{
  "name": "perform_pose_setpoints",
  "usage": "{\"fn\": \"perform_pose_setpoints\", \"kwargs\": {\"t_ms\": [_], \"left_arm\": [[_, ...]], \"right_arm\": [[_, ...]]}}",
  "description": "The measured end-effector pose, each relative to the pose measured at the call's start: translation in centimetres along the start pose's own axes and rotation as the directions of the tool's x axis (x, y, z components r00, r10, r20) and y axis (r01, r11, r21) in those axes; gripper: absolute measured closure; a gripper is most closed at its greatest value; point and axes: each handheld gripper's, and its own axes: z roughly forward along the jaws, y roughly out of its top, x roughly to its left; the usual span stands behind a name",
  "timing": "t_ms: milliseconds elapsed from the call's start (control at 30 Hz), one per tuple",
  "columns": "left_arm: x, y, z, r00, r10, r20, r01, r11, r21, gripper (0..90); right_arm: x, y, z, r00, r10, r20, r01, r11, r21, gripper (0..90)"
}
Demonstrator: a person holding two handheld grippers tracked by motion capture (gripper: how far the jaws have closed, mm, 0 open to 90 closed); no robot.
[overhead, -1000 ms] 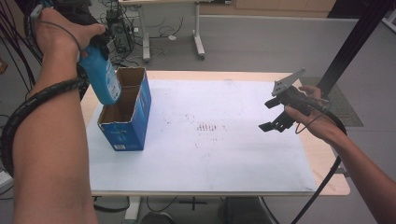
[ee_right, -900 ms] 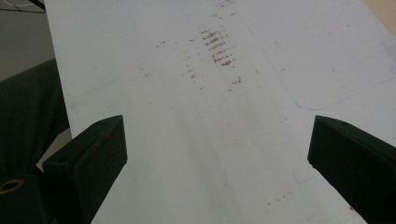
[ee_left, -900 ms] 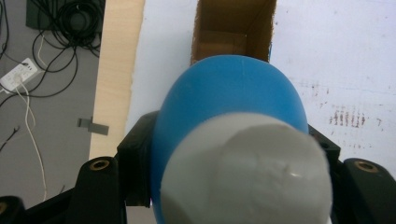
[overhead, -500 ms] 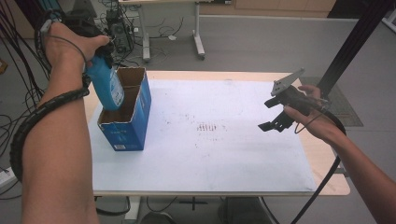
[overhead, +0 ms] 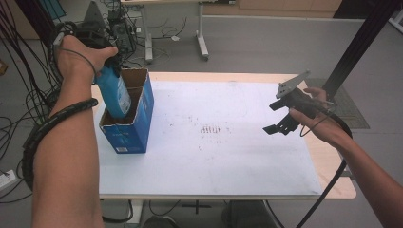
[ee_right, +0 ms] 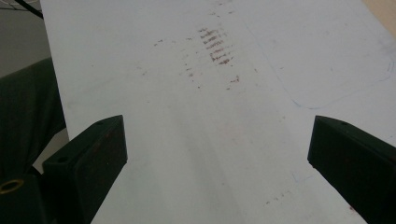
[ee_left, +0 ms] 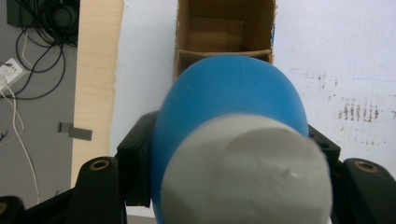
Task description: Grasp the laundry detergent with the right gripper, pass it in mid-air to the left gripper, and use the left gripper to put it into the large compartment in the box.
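Bottle first: I see my left hand-held gripper (overhead: 102,59) clamped around a blue plastic bottle with a white cap (overhead: 115,94), its lower end tilted down into the open blue cardboard box (overhead: 135,128) at the left end of the white-covered tabletop (overhead: 228,156). My right hand-held gripper (overhead: 280,123) hovers well apart over the right side, jaws spread wide and empty.

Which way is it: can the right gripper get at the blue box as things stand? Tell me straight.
Probably yes. The right gripper hangs open over the white mat, and bare mat lies between it and the blue box. The left gripper is holding the blue bottle in the box's open top.
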Motion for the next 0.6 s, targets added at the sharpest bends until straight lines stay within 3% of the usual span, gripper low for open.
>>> {"fn": "perform_pose_setpoints", "kwargs": {"t_ms": [600], "left_arm": [[-0.2,-0.6,3.9,0.9999,0.005,0.012,-0.006,0.9998,0.018,36.7]], "right_arm": [[0.0,-0.1,0.3,1.0000,-0.002,0.004,0.002,1.000,0.017,4.6]]}}
